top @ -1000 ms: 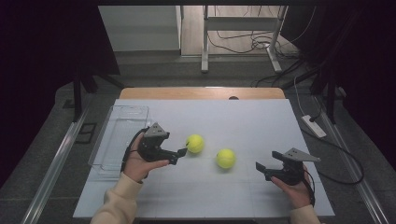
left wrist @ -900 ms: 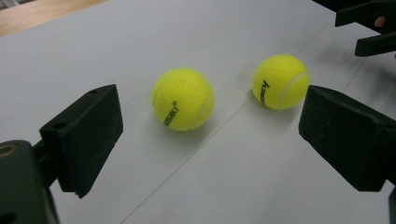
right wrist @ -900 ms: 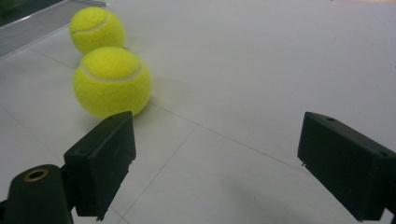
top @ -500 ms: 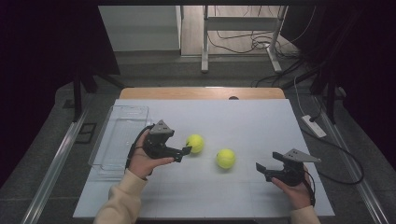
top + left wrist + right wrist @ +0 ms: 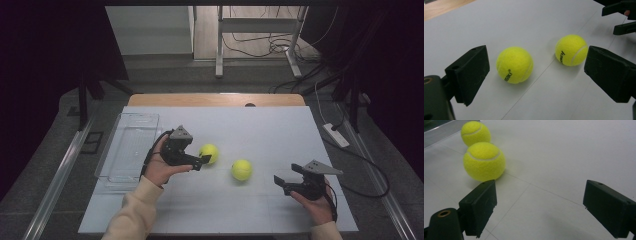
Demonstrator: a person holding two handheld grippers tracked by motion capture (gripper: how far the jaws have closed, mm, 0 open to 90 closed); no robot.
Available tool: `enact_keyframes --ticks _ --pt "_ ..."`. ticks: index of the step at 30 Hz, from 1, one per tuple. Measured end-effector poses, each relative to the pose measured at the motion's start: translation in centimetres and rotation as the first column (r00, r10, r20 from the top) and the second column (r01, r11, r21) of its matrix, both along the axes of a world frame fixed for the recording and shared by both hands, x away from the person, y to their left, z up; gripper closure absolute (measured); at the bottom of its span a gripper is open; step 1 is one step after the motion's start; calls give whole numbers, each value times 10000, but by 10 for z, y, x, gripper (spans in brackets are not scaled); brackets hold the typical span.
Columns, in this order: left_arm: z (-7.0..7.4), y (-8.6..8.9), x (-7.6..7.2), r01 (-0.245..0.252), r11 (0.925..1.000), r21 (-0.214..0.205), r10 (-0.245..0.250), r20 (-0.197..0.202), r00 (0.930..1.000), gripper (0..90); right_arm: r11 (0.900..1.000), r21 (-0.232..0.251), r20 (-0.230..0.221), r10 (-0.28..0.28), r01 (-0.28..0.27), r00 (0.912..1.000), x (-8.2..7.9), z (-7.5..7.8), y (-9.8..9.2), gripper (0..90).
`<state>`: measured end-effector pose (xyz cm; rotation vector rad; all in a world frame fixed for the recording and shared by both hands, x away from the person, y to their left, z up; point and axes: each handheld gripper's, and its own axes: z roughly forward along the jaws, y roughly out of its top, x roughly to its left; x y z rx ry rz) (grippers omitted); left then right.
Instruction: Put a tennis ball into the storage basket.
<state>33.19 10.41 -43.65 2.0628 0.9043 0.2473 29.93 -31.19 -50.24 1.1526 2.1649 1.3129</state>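
Two yellow tennis balls lie on the white table. The left ball (image 5: 209, 153) sits just in front of my left gripper (image 5: 201, 154), which is open, its jaws wide on either side of the ball's near face without touching it. In the left gripper view this ball (image 5: 514, 64) lies between the jaws of the left gripper (image 5: 536, 67), with the other ball (image 5: 571, 50) beyond it. The right ball (image 5: 241, 170) rests alone mid-table. My right gripper (image 5: 281, 184) stands open and empty to its right. In the right gripper view, the right gripper (image 5: 539, 205) points past the near ball (image 5: 484, 161).
A clear plastic tray (image 5: 130, 145) lies along the table's left edge, behind my left hand. A wooden strip (image 5: 215, 99) borders the far edge. A white power strip (image 5: 336, 135) and cables lie on the floor at the right.
My left gripper has crept a little to the right and forward, closer to the left ball. Both balls and the right gripper have stayed put.
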Motion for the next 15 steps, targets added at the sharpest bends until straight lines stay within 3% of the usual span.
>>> enact_keyframes --ticks 15 --pt "-4 -15 19 252 9991 349 -238 -403 9989 70 10000 -79 -9 53 -53 10000 0 -1 1 119"
